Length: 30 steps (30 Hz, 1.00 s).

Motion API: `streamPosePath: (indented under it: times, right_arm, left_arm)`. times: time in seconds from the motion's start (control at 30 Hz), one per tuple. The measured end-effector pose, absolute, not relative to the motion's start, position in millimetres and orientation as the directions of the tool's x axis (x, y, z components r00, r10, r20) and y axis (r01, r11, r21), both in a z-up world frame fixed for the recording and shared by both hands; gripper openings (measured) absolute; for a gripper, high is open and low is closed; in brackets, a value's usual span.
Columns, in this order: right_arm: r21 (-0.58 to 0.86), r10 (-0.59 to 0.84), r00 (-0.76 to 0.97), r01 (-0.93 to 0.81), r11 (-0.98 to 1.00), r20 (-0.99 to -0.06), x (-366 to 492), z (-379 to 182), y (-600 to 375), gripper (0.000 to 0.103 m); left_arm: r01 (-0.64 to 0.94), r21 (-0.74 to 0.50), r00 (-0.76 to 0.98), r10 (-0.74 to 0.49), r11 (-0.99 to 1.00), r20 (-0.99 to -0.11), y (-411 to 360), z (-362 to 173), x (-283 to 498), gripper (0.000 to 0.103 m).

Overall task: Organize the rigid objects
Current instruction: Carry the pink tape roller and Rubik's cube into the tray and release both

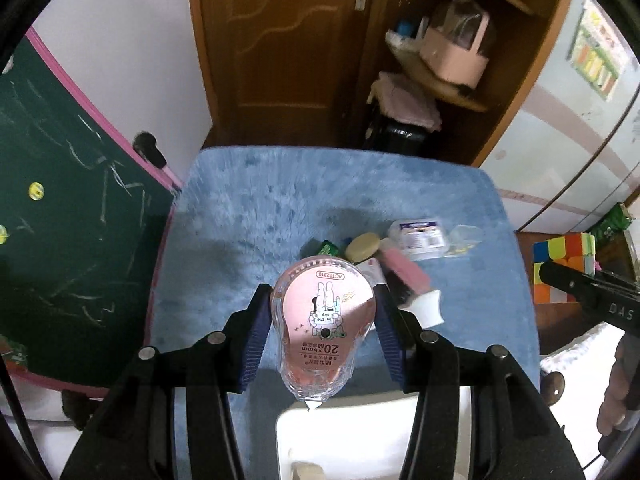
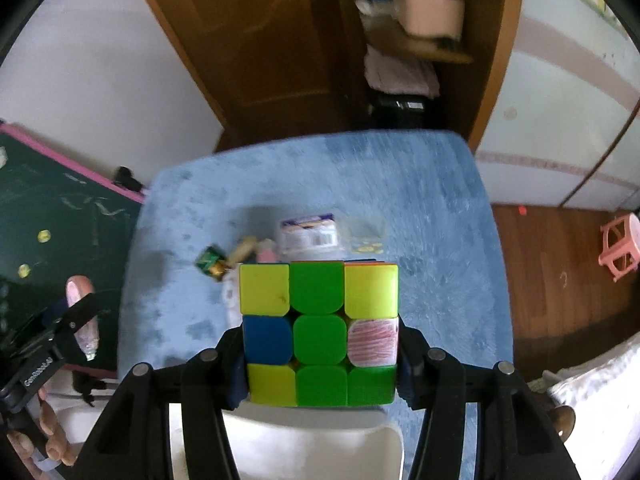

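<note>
On my left I see the left claw (image 1: 322,320) partly closed, its blue pads (image 1: 256,332) pressed against both sides of a clear correction tape dispenser (image 1: 322,328) with a pink label; the dispenser is held clear above the blue plush worktop (image 1: 248,208), its tip toward the camera. Just below that tip, at the near edge, sits a white container (image 1: 360,432), of which I can make out only part. Past the dispenser, a small cluster of items lies on the worktop: a green packet (image 1: 330,249), a tan round eraser (image 1: 363,246), a pink and white piece (image 1: 404,272), and a clear plastic box with a printed label (image 1: 420,236), all close together or touching. Moving right, the right claw (image 2: 320,356) is likewise partly closed, clamping a puzzle cube (image 2: 320,332) by its left and right faces, with the face toward the camera showing yellow, green, blue and one scribbled white tile. The cube is lifted off the worktop, above the near edge. From the left wrist view the same cube shows at the right margin, well apart from the dispenser.
</note>
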State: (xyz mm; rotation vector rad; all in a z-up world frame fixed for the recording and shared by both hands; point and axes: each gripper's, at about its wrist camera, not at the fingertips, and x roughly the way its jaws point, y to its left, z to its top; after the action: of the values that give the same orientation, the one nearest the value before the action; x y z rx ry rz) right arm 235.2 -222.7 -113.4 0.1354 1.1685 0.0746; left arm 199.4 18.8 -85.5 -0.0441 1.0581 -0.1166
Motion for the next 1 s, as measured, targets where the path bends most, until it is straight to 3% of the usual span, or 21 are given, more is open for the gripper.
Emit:
streamPosePath:
  times: [0.4,1.0]
  right_arm:
    - [0.161,0.200,0.533,-0.118,0.980,-0.822,135,-20,-205,0.056]
    - [0.125,0.222,0.559,-0.206,0.970,-0.799,29,-12,-191,0.056]
  left_arm:
    - [0.109,-0.067,0.576,-0.118,0.992,-0.809,7,-28,123,0.053]
    - [0.153,-0.034,0.621,-0.123,0.988,-0.774,-18,-23,52,0.054]
